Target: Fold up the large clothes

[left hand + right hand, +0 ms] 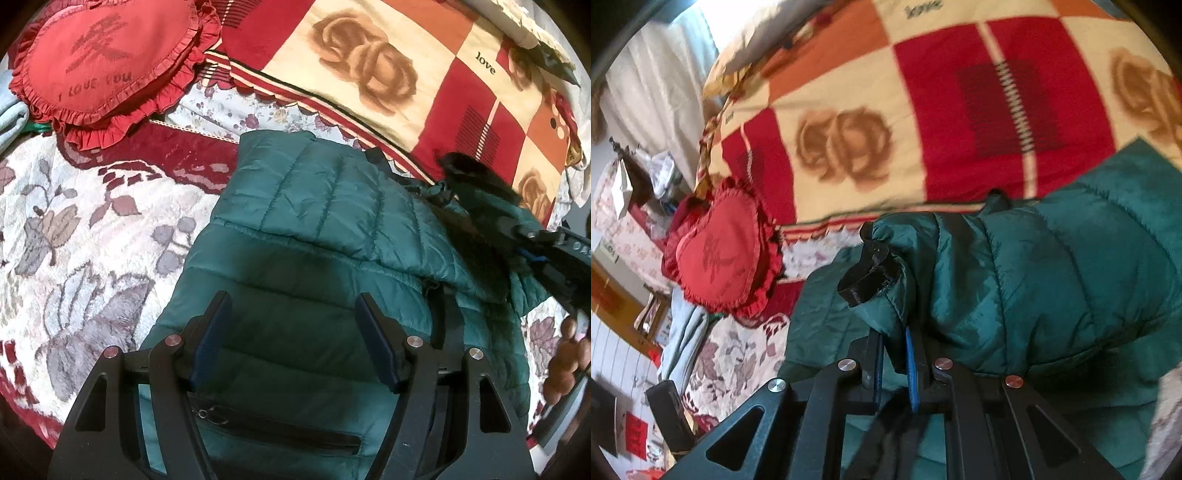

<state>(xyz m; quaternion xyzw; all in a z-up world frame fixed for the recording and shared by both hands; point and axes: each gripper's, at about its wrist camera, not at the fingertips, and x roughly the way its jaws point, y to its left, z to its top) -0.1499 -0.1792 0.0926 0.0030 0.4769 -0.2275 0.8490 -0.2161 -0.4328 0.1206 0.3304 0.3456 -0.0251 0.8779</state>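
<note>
**Green jacket half gathered on the bed**

My left gripper (293,332) hangs above the green jacket (295,229) with its fingers (212,332) spread wide, touching nothing; a zipped pocket (273,432) lies just under it. My right gripper (894,350) has its fingers (911,373) nearly together, pinching a fold of the jacket (1052,266) cloth between the blue pads; a black strip (868,273) of trim sticks up from the bunched edge just past the tips.

The jacket lies on a flowered bedspread (92,236). Left of the jacket sits a red heart-shaped cushion (107,62) with frilled edges. Behind the jacket is a checked blanket (388,62) in red, cream and orange with rose prints. Beyond the cushion, in the right wrist view, cluttered furniture (631,192) stands beside the bed.
</note>
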